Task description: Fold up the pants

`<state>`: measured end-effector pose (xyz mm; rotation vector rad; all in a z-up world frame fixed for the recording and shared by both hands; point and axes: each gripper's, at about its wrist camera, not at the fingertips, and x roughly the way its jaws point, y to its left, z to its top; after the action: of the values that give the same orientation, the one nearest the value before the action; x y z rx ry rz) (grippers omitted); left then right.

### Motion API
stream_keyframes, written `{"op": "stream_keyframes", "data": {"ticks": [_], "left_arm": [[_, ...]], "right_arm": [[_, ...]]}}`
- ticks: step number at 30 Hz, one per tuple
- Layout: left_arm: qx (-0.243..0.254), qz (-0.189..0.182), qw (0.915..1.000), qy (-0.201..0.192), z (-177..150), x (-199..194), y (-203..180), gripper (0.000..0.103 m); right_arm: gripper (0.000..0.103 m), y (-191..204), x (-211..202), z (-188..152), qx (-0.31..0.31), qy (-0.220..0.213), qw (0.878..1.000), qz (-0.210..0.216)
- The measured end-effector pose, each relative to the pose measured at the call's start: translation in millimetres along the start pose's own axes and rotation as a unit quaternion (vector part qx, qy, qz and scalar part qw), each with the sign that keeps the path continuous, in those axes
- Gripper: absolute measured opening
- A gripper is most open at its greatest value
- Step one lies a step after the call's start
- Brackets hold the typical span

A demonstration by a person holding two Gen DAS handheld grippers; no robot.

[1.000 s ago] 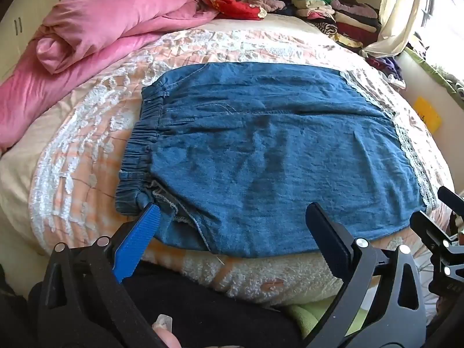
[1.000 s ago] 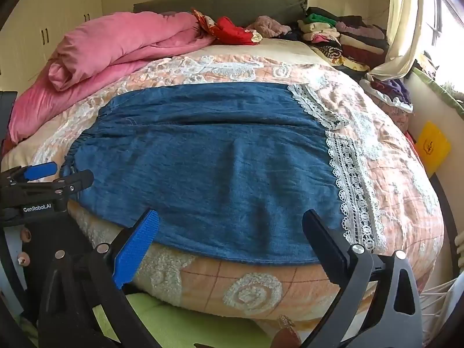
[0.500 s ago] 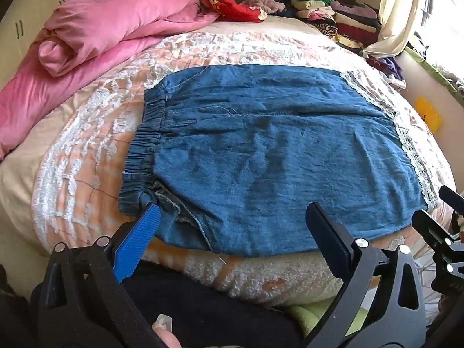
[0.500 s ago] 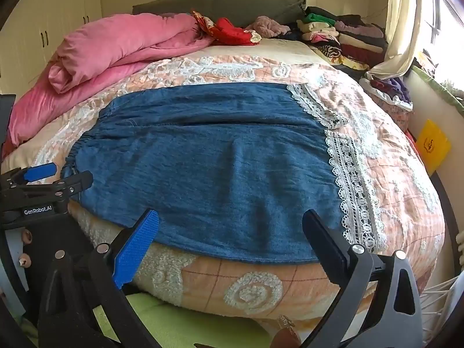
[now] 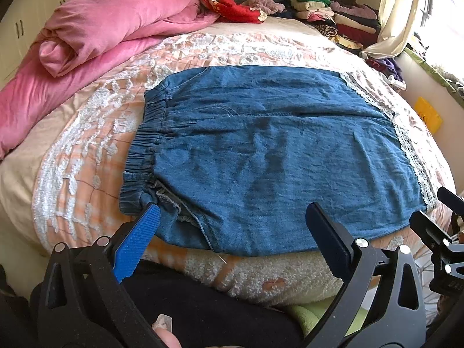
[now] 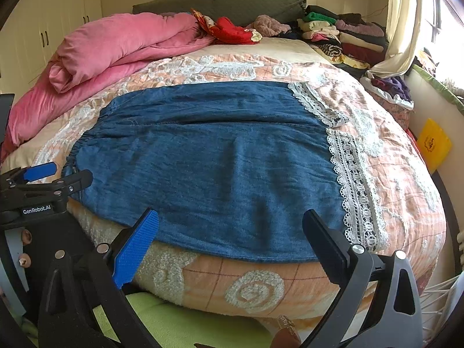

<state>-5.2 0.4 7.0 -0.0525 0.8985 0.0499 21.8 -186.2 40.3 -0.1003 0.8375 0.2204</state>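
You are looking at a bed (image 5: 72,156) wearing a peach checked quilt with white lace. The blue denim pants (image 5: 275,159) are lying flat across it. A rolled pink duvet (image 5: 110,26) is resting along its far left, and folded clothes (image 5: 342,20), perhaps 2 stacks, are sitting far right.

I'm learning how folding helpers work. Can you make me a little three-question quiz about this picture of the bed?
1. True or false: the left gripper is squeezing the blue pants.
2. Which end of the pants has white lace? A) the stretchy waistband end B) the leg end
3. Fill in: the rolled-up blanket beyond the pants is coloured ____.

Key:
1. False. Both the left gripper and the right gripper are open, holding nothing.
2. B
3. Pink
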Motion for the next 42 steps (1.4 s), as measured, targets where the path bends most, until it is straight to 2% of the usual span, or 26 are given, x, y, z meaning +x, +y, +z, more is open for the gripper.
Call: {"op": "stream_keyframes", "data": {"ticks": [42], "left_arm": [[-0.002,0.002,1.0000,-0.002,1,-3,1,0.094]], "right_arm": [[0.099,3,11,7,-0.002,0.004,1.000,0.009]]}}
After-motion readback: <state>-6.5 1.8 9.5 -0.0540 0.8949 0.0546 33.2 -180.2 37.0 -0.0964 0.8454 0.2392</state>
